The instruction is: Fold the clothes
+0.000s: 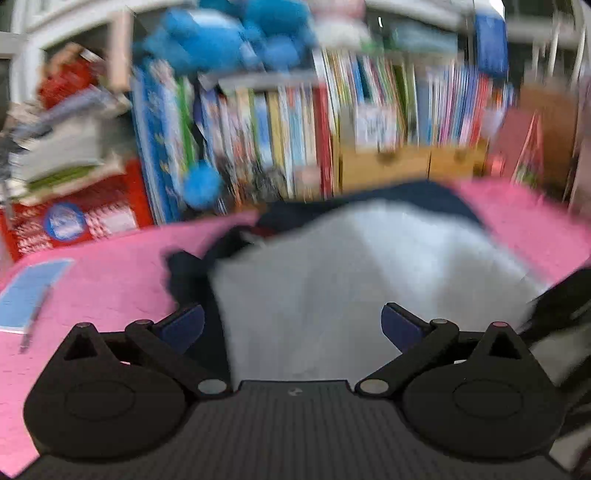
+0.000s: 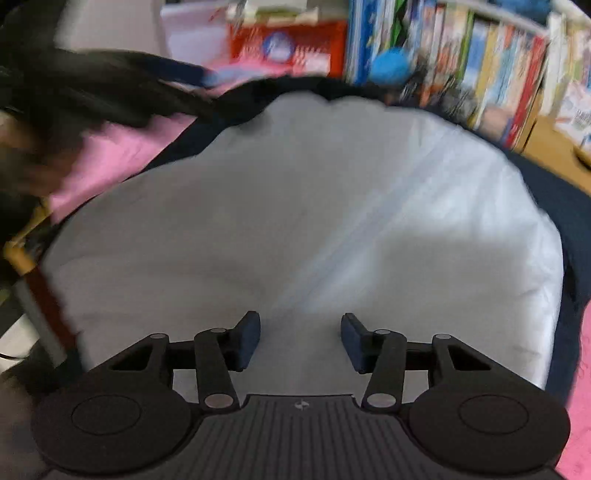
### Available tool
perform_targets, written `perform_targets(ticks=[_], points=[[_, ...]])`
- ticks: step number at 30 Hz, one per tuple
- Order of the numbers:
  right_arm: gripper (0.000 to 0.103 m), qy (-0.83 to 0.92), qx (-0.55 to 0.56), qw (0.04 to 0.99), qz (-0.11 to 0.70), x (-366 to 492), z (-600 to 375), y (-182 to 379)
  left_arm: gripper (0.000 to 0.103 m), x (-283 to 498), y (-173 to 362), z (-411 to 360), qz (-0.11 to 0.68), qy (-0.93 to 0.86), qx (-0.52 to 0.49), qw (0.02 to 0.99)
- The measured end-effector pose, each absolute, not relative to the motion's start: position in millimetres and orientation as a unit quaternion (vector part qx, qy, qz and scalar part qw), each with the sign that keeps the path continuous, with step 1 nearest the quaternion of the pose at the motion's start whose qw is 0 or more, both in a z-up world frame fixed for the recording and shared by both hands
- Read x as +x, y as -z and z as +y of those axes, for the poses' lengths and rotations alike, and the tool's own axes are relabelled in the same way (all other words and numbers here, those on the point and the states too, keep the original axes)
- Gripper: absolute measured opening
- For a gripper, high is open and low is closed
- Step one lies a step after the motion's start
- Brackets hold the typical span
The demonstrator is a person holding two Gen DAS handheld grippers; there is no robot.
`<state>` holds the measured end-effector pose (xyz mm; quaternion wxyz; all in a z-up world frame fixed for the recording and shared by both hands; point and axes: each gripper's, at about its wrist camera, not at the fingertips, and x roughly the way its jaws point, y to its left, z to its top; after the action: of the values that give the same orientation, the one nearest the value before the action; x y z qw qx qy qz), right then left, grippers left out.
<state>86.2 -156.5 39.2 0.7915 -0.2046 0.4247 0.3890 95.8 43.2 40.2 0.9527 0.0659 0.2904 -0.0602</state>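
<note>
Nearest in the left wrist view, the left gripper (image 1: pixel 291 326) has its blue-padded fingers spread wide, nothing between them. In the right wrist view the right gripper (image 2: pixel 300 341) has its fingers apart by a narrower gap, also empty, poised over the cloth. Under both lies a white garment (image 2: pixel 295 206), spread flat on a dark navy garment (image 1: pixel 424 197) whose border shows around it. Both rest on a pink cover (image 1: pixel 103 280); a blue notebook (image 1: pixel 31 291) lies near its left edge. Beyond the far edge stands a blurred bookshelf (image 1: pixel 332 122) with a blue plush toy (image 1: pixel 229 33) on top.
</note>
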Motion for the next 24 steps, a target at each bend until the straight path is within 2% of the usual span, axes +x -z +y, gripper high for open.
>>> perform_targets(ticks=[1,3,5,7,10,11,12,14,15,16,17,20,24], points=[[0.054,-0.382,-0.211,0.798,0.416,91.7,-160.0,-53.1,0.102,103.1,-26.5,38.9,0.303,0.057,0.079,0.948],[0.082,-0.349,-0.229,0.833,0.363,116.7,-160.0,-86.6,0.103,106.3,-2.6,36.5,0.315,0.055,0.1,0.942],[0.092,-0.324,-0.243,0.862,0.305,152.1,-145.8,-108.3,0.103,101.4,6.1,41.4,0.311,0.059,0.096,0.944],[0.093,-0.308,-0.262,0.876,0.263,199.7,-114.0,-109.5,0.103,101.3,8.6,46.6,0.314,0.066,0.08,0.944],[0.093,-0.288,-0.299,0.875,0.25,270.0,-51.8,-78.8,0.103,107.0,8.2,58.9,0.33,0.08,0.04,0.94],[0.095,-0.277,-0.304,0.873,0.261,292.5,-32.1,-60.0,0.103,108.0,7.1,61.8,0.333,0.083,0.03,0.939],[0.103,-0.26,-0.308,0.873,0.276,313.2,-15.2,-40.6,0.103,107.7,6.5,62.9,0.334,0.084,0.027,0.938],[0.101,-0.206,-0.31,0.867,0.332,346.3,3.2,0.0,0.103,108.2,6.6,62.1,0.334,0.083,0.026,0.938],[0.095,-0.19,-0.291,0.871,0.347,357.1,2.8,9.5,0.103,108.5,6.7,62.1,0.334,0.084,0.024,0.938],[0.072,-0.182,-0.259,0.88,0.354,364.7,-2.4,12.4,0.103,108.3,6.6,62.2,0.334,0.084,0.023,0.938],[0.003,-0.165,-0.237,0.888,0.358,369.6,-10.7,9.9,0.103,108.8,6.7,61.6,0.334,0.084,0.023,0.938],[0.004,-0.095,-0.252,0.915,0.301,363.1,-48.4,-18.7,0.103,108.5,7.5,60.3,0.334,0.084,0.022,0.939],[0.004,0.024,-0.22,0.951,0.218,338.7,-159.6,-90.7,0.103,108.4,8.5,59.4,0.334,0.084,0.022,0.939]])
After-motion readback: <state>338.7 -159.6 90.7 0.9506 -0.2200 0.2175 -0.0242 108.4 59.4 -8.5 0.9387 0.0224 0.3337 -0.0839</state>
